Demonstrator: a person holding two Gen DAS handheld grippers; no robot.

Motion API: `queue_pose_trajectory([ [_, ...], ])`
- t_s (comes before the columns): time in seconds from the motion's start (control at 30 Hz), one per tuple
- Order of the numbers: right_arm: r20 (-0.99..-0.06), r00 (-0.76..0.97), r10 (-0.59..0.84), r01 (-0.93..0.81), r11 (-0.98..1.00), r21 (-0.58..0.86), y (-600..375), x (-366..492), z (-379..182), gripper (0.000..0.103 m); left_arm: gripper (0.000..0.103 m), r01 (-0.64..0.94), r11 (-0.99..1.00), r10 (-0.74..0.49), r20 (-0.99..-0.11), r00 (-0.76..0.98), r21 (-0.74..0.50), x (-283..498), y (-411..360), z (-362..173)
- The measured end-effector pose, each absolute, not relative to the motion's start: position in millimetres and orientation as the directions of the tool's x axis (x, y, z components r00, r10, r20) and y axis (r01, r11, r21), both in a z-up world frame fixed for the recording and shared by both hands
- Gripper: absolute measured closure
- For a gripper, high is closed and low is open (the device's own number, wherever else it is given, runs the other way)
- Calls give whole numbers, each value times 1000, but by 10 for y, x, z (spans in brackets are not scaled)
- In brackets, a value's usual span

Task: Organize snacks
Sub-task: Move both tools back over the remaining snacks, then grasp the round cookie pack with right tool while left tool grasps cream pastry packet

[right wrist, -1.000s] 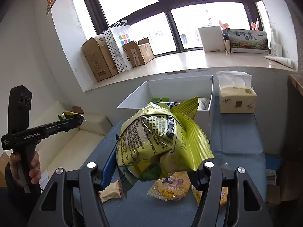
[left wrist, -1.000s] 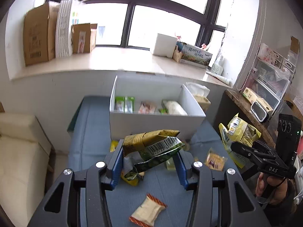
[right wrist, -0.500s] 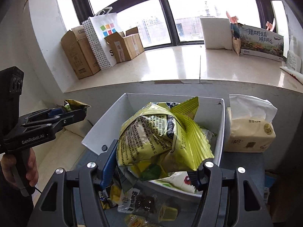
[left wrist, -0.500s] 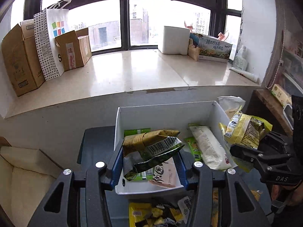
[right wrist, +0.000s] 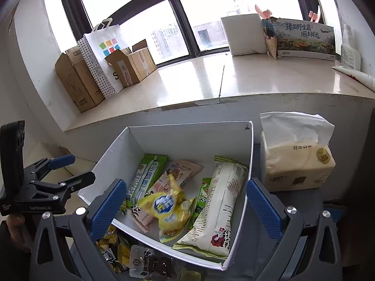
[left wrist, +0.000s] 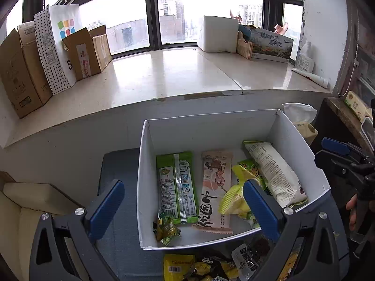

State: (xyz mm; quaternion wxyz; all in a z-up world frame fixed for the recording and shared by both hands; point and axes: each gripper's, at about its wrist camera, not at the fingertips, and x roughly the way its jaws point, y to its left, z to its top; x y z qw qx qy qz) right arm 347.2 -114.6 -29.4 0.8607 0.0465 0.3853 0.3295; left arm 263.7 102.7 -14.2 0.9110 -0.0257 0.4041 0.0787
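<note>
Both hand-held grippers hang over the open white cardboard box point(left wrist: 295, 138) on the blue-grey tabletop point(left wrist: 117, 164), each with its blue-padded jaws opening wide and gripping nothing.

Under the left gripper point(left wrist: 182, 208), a small crumpled dark-green snack packet point(left wrist: 166, 229) lies in the box's near left corner. Under the right gripper point(right wrist: 185, 208), a crinkled yellow snack bag with a blue round label point(right wrist: 168, 210) sits blurred on top of the other packs — whether it is at rest, I cannot tell.

Lying lengthwise on the box floor: a flat green wrapper point(left wrist: 177, 187), a pale pink one point(left wrist: 214, 187) and a long white pack point(left wrist: 274, 171). More loose snacks point(left wrist: 211, 267) wait on the table just in front of the box. A soft pack of tissues point(right wrist: 297, 159) stands beside its right wall.
</note>
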Motion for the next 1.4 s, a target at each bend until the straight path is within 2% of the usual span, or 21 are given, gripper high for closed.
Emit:
queue_pose_trajectory([
  [0.3, -580, 512, 634, -549, 761, 347, -1358, 3127, -104, 0, 0, -148, 989, 81, -731, 678, -28, 2400, 989, -19],
  [0.53, -554, 511, 657, -631, 724, 278, -1527, 2476, 16, 0, 0, -92, 993, 16, -705, 709, -70, 1849, 871, 130],
  [0.7, -596, 509, 621, -593, 755, 280, -1676, 2009, -256, 0, 0, -85, 992, 0, -688, 726, -89, 1327, 777, 133],
  [0.87, -684, 454, 572, -590, 768, 251, -1550, 1725, -795, 0, 0, -61, 994, -18, -691, 723, -89, 838, 623, -38],
  [1.03, -782, 418, 462, -568, 805, 172, -1308, 1654, -1256, 0, 0, -76, 988, -44, -710, 703, -137, 435, 539, -334],
  [1.2, -816, 433, 383, -557, 825, 92, -1107, 1665, -1426, 0, 0, -61, 978, -110, -742, 662, -199, 241, 465, -616],
  [1.4, -846, 417, 332, -528, 846, 71, -1060, 1823, -1604, 0, 0, -60, 979, -110, -750, 653, -196, 162, 410, -727],
])
